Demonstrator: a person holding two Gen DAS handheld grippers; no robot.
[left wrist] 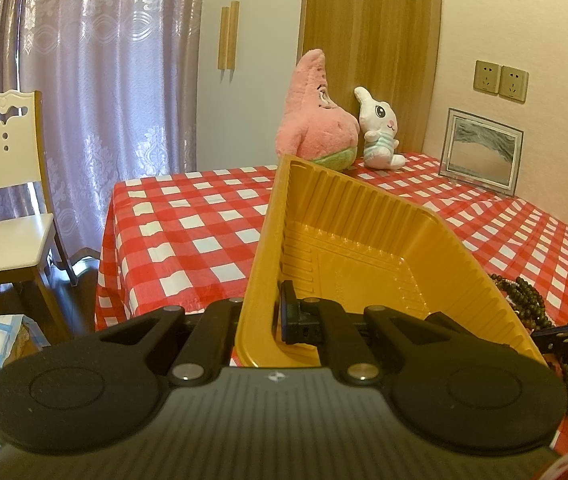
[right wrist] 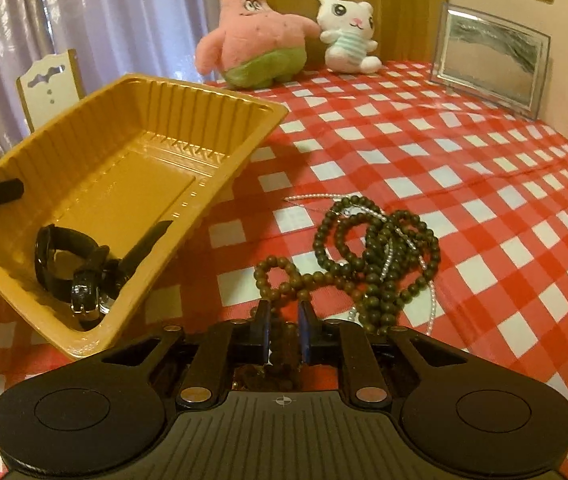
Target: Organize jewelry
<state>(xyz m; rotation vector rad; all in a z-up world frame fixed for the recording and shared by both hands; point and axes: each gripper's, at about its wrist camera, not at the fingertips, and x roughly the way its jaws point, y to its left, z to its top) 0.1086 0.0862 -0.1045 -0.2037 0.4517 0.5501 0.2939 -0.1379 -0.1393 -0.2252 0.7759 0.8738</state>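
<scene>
My left gripper (left wrist: 259, 320) was clamped on the wall of the yellow tray (left wrist: 364, 236), one finger inside it and one outside, at the lower centre of the left wrist view. The tray was tipped, its far corner raised toward the middle of the frame; in the right wrist view the same tray (right wrist: 211, 104) filled the left half, tilted with its near corner low over the tablecloth (right wrist: 464, 168). A black watch (right wrist: 71, 264) lay in that low corner, at the lower left of the frame, its strap running up the tray floor.

My right gripper (right wrist: 284, 332) sat at the bottom centre of its own view, its fingers drawn close about dark brown beads; I held an end of the bead strand (right wrist: 368, 248) there. The rest of the strand lay coiled on the red and white check cloth just above the fingertips, centre right, tangled with a thin string of pearl beads (right wrist: 388, 260). In the left wrist view the beads showed at the right edge beside the tray.

Farther out, at the top of the right wrist frame, a pink starfish plush (right wrist: 255, 36) and a white bunny plush (right wrist: 348, 32) stood touching, with a clear picture frame (right wrist: 488, 60) at the upper right. A white chair (left wrist: 7, 184) stood at the left of the left wrist view, before a lilac curtain (left wrist: 91, 60).
</scene>
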